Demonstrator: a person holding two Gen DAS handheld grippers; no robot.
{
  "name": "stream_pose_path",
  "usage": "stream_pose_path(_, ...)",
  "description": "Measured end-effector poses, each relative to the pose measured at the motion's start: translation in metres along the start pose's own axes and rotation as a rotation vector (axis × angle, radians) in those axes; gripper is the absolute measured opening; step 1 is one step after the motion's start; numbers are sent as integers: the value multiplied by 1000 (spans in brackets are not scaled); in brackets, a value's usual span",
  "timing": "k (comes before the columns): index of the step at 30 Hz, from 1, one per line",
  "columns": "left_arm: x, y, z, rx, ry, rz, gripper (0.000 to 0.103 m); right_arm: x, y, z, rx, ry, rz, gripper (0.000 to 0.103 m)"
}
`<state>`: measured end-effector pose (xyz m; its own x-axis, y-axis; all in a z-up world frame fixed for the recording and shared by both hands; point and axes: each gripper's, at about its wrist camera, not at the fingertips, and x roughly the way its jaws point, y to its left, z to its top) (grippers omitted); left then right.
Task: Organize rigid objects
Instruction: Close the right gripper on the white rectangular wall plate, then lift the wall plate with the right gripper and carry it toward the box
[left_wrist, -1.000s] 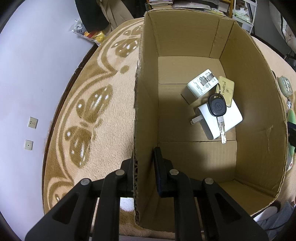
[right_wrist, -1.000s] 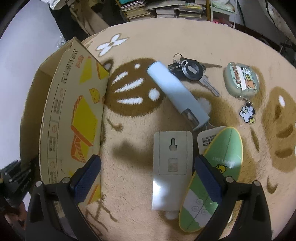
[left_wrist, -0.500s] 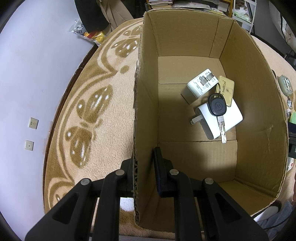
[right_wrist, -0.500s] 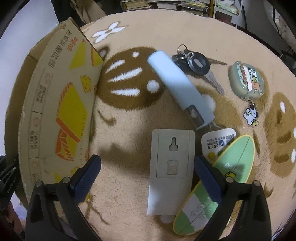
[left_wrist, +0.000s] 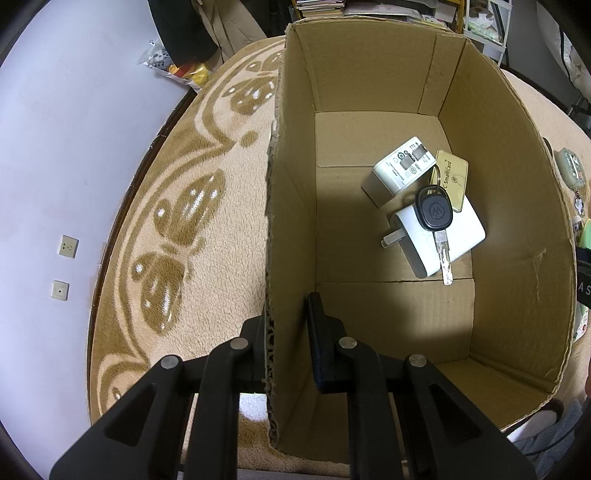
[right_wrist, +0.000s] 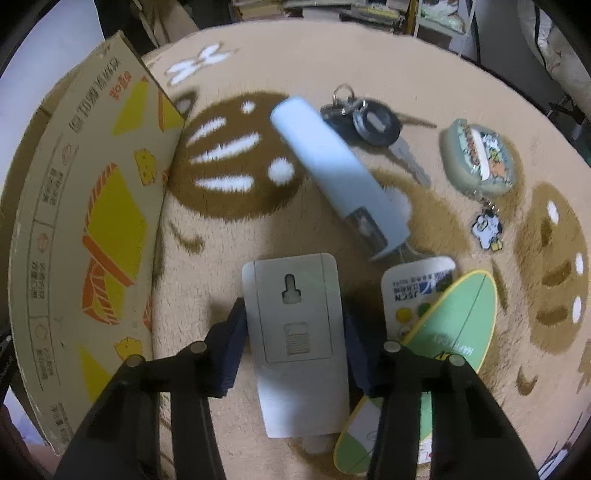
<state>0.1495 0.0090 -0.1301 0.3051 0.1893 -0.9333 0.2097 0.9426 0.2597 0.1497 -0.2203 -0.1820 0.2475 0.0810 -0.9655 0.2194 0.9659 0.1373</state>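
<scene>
Right tool (right_wrist: 293, 341) grips one grey remote (right_wrist: 297, 325); left tool (left_wrist: 288, 343) clamps one box wall (left_wrist: 291, 221).

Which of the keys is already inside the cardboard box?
The single black-headed key, lying across the white charger in the cardboard box. The other keys, a bunch on a ring, lie on the carpet outside.

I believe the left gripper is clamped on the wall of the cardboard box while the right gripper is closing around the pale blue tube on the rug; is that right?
Not quite. The right wrist view shows the right gripper closing around the flat grey plastic unit, not the pale blue tube, which lies farther ahead on the rug. The left gripper is indeed clamped on the cardboard box wall.
</scene>
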Motion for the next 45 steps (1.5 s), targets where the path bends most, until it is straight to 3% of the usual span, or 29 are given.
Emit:
stream_pose_path(13, 0, -1, 1, 3, -1, 2, 14, -45, -7, 8, 13, -182, 24, 51)
stream_pose_path(26, 0, -1, 1, 2, -1, 3, 14, -64, 8, 6, -19, -294, 76, 51)
stream_pose_path(45, 0, -1, 1, 3, -2, 4, 14, -151, 36, 2, -26, -549, 183, 51)
